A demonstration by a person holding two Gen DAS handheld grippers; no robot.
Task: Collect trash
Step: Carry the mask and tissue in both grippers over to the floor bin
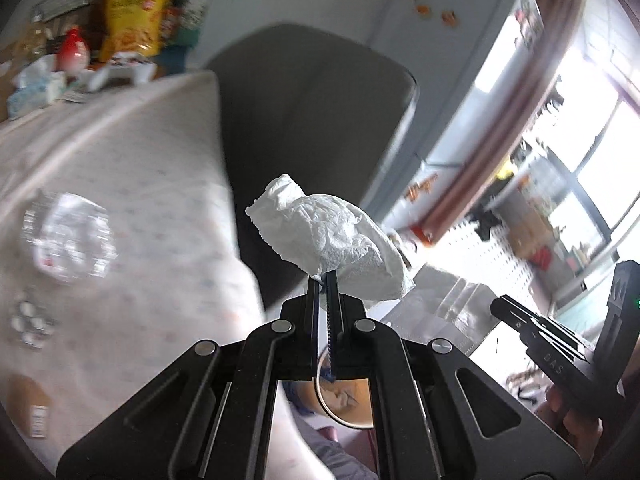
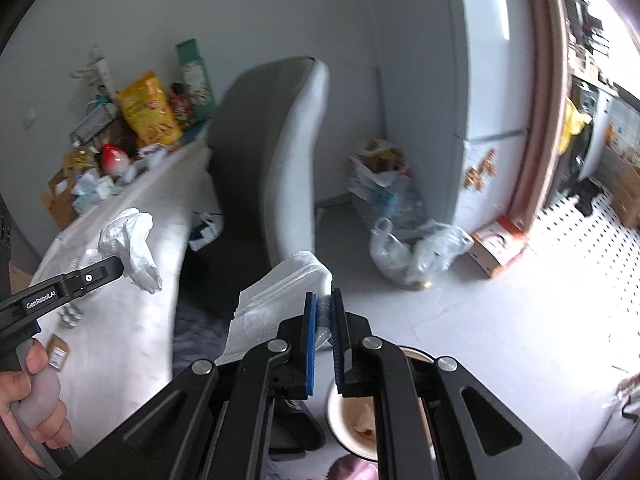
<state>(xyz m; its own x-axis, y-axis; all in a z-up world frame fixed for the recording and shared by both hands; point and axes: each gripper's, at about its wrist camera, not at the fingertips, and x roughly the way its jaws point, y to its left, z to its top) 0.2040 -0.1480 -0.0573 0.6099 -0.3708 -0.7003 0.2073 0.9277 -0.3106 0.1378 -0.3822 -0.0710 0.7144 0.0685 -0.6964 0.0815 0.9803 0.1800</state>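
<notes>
My left gripper (image 1: 325, 280) is shut on a crumpled white paper napkin (image 1: 332, 232) and holds it in the air past the table edge; the napkin also shows in the right wrist view (image 2: 130, 246), held by the left gripper (image 2: 116, 266). My right gripper (image 2: 325, 300) is shut on the edge of a clear plastic bag (image 2: 280, 292) that hangs open below it. The right gripper shows in the left wrist view (image 1: 552, 344), beside the clear bag (image 1: 440, 304). A crushed clear plastic piece (image 1: 70, 236) lies on the tablecloth (image 1: 120, 168).
A grey chair (image 2: 272, 152) stands by the table. Snack bags and bottles (image 2: 148, 108) crowd the table's far end. A blister pack (image 1: 30, 322) and small brown box (image 1: 32, 404) lie on the cloth. Trash bags (image 2: 412, 248) sit on the floor by the fridge (image 2: 492, 80). A bowl (image 2: 356, 420) is below.
</notes>
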